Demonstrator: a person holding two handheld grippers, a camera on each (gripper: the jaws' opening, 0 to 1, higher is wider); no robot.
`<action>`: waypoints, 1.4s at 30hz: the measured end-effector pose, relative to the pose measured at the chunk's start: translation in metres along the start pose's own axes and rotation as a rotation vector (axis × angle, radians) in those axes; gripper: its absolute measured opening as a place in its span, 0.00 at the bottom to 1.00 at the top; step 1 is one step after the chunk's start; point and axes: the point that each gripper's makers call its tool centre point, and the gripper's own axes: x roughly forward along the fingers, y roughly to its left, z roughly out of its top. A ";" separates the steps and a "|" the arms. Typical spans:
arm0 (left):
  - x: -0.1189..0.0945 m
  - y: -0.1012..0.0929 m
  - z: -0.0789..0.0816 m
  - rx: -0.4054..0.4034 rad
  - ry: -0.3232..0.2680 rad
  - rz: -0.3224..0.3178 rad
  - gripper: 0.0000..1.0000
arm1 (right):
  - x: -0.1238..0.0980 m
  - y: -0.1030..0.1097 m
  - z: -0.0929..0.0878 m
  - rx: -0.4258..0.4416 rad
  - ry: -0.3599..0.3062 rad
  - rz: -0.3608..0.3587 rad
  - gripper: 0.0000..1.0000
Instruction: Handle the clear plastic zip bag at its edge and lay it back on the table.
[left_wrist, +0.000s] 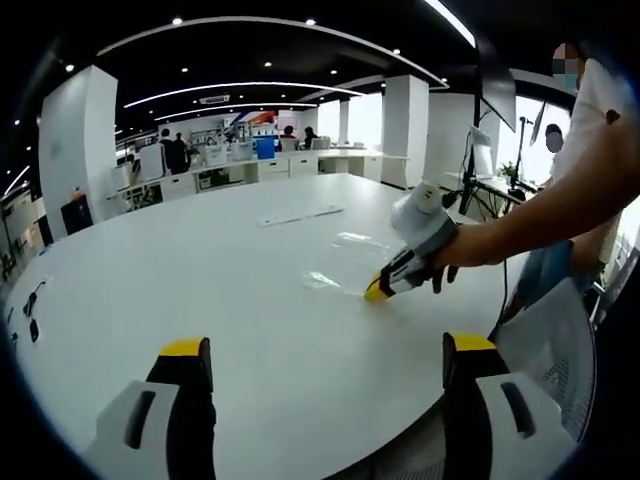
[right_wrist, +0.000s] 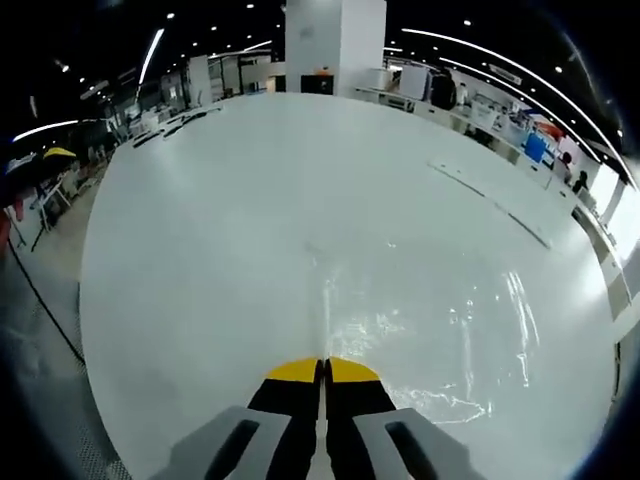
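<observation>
The clear plastic zip bag (left_wrist: 345, 262) lies flat on the white round table (left_wrist: 200, 270), showing mostly as glare. In the left gripper view my right gripper (left_wrist: 378, 290), held by a person's hand, has its yellow tips down at the bag's near edge. In the right gripper view, that right gripper (right_wrist: 323, 372) has its jaws pressed together on the bag's edge, and the bag (right_wrist: 440, 320) spreads away to the right over the table (right_wrist: 200, 230). My left gripper (left_wrist: 327, 348) hovers above the table's near side, open wide, with nothing between its jaws.
A long flat strip (left_wrist: 300, 214) lies further back on the table, also visible as a strip (right_wrist: 490, 200) in the right gripper view. A mesh chair (left_wrist: 545, 335) stands at the table's right edge. Small black items (left_wrist: 30, 305) sit near the left rim. Desks and people fill the background.
</observation>
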 end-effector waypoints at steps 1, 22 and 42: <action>0.001 0.000 0.000 -0.002 0.002 -0.001 0.94 | -0.002 0.001 0.002 -0.006 -0.006 0.006 0.00; 0.020 -0.002 -0.006 0.038 0.041 -0.040 0.92 | -0.031 0.022 0.018 -0.365 -0.046 0.137 0.00; 0.042 -0.010 -0.019 0.112 0.121 -0.102 0.87 | -0.063 0.039 0.026 -0.569 -0.089 0.262 0.00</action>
